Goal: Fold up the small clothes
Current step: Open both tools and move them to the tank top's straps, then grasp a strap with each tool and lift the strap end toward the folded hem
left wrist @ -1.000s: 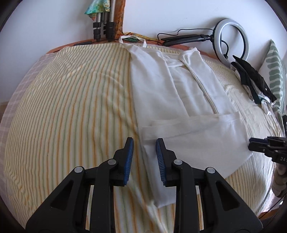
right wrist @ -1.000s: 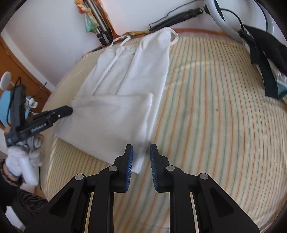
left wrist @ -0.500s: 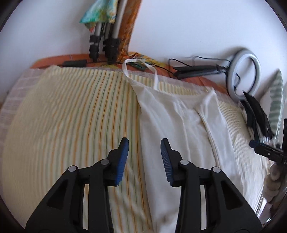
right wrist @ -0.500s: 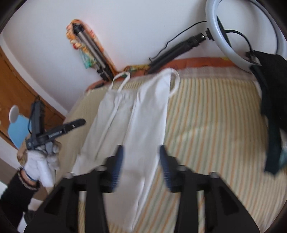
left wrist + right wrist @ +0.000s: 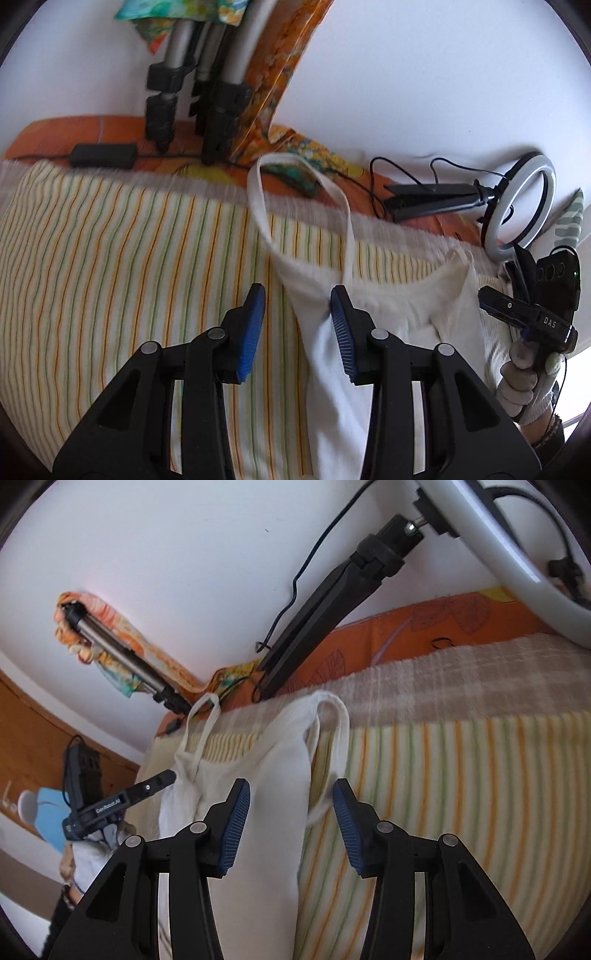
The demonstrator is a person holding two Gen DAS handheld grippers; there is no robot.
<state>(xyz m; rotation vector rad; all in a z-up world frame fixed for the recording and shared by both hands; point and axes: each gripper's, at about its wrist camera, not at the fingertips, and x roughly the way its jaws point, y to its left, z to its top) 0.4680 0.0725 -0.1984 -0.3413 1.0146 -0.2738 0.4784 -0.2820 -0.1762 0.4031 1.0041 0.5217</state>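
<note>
A white sleeveless top [image 5: 399,306] lies flat on the striped bed cover [image 5: 129,258], its strap loops toward the far edge. My left gripper [image 5: 297,314] is open, just above the top's left shoulder, below the left strap loop [image 5: 266,221]. My right gripper [image 5: 288,812] is open over the top's right shoulder [image 5: 280,771], with the right strap loop [image 5: 340,723] just ahead. The left gripper shows in the right wrist view [image 5: 122,801]. The right gripper shows in the left wrist view [image 5: 524,310].
A tripod's legs [image 5: 184,81] and a patterned cloth stand at the far edge. A ring light [image 5: 521,206] on a black stand [image 5: 332,594] lies at the back right. A black cable box [image 5: 103,157] sits on the orange mattress edge [image 5: 443,624].
Both grippers have moved forward from the folded lower part of the top to its shoulders and straps, and both have opened wider.
</note>
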